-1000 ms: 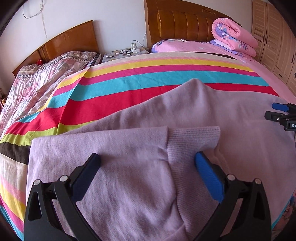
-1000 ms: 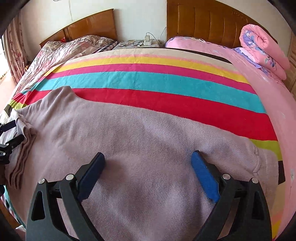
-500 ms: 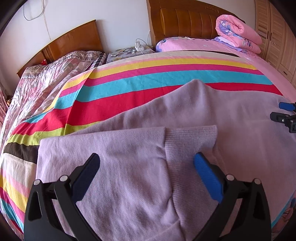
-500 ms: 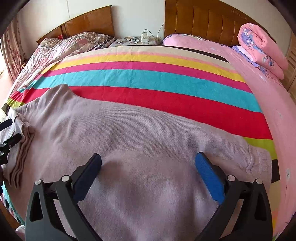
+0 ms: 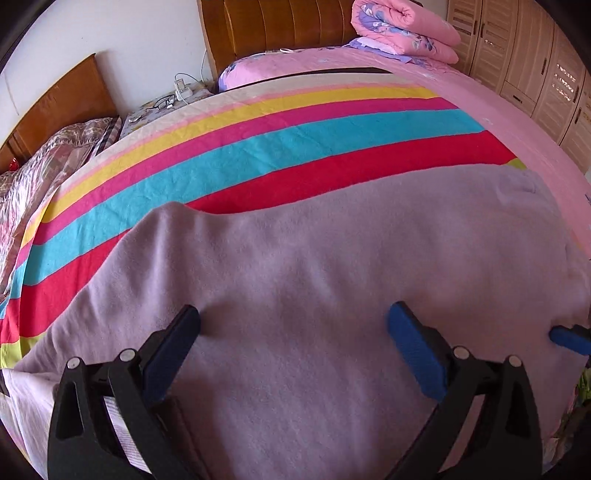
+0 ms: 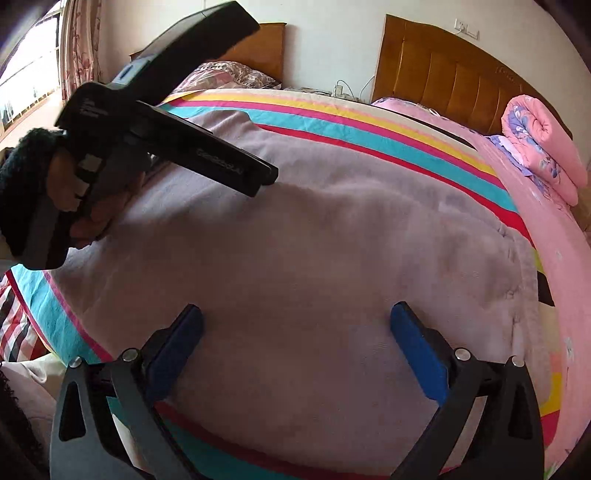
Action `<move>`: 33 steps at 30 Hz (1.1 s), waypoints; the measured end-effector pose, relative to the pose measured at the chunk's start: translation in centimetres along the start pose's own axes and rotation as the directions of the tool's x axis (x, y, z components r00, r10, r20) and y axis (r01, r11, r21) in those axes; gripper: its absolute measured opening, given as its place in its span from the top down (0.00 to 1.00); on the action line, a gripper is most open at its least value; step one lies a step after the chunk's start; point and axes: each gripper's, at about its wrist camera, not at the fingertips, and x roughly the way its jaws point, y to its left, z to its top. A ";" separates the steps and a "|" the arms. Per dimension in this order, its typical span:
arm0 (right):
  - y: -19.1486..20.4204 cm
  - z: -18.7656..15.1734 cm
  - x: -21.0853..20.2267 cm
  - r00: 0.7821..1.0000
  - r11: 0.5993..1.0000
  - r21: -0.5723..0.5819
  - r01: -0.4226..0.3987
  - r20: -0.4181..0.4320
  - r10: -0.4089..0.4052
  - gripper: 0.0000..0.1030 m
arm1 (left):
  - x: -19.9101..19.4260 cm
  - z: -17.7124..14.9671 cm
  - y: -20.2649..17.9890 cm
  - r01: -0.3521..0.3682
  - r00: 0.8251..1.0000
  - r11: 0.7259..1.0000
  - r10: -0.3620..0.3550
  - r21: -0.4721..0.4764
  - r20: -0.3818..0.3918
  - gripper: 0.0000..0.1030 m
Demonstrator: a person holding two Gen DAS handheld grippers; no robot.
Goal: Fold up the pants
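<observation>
The pants (image 5: 332, 258), one pair in soft, fuzzy lilac knit, lay spread flat and folded across the near part of a bed, on a striped blanket (image 5: 258, 147) of flat woven cloth banded in cream, yellow, magenta, turquoise and red. In the right wrist view their gathered waist edge (image 6: 517, 280) puckered toward the right side. The left gripper (image 5: 291, 328) stood with its two blue-padded fingers wide apart above the lilac cloth, nothing pinched between them. The right gripper (image 6: 295, 328) was likewise spread; its jaws had just been opening, with only the flat fabric below them. A hand (image 6: 74, 206) in a dark fuzzy sleeve gripped the left tool's black plastic handle. At the head of the bed sat one rolled pink floral quilt (image 5: 402, 29), puffy and cylindrical. Two wooden headboards (image 6: 454, 77) backed the beds, the nearer one ribbed with padded panels.
</observation>
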 end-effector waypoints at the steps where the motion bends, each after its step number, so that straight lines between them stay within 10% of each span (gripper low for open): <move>1: -0.1 -0.3 -0.5 1.000 1.000 0.010 -0.002 -0.004 0.002 0.05 | 0.2 0.1 0.3 -0.002 1.000 1.000 0.002 -0.016 -0.012 0.01; 10: -3.1 -3.5 -2.4 0.998 0.990 0.125 0.061 0.009 -0.063 0.04 | 0.5 5.2 -6.4 0.133 0.990 0.989 -0.135 0.067 0.035 0.01; 20: -5.0 -4.9 -5.5 0.995 0.981 0.195 0.013 0.094 -0.032 0.05 | 2.9 7.7 -11.1 0.099 0.993 0.990 -0.105 0.104 0.058 0.01; 33: -4.7 -5.5 -4.6 1.000 0.989 0.149 0.005 -0.021 -0.002 0.04 | 0.7 8.1 -9.9 0.060 0.995 0.986 -0.072 0.154 0.071 0.01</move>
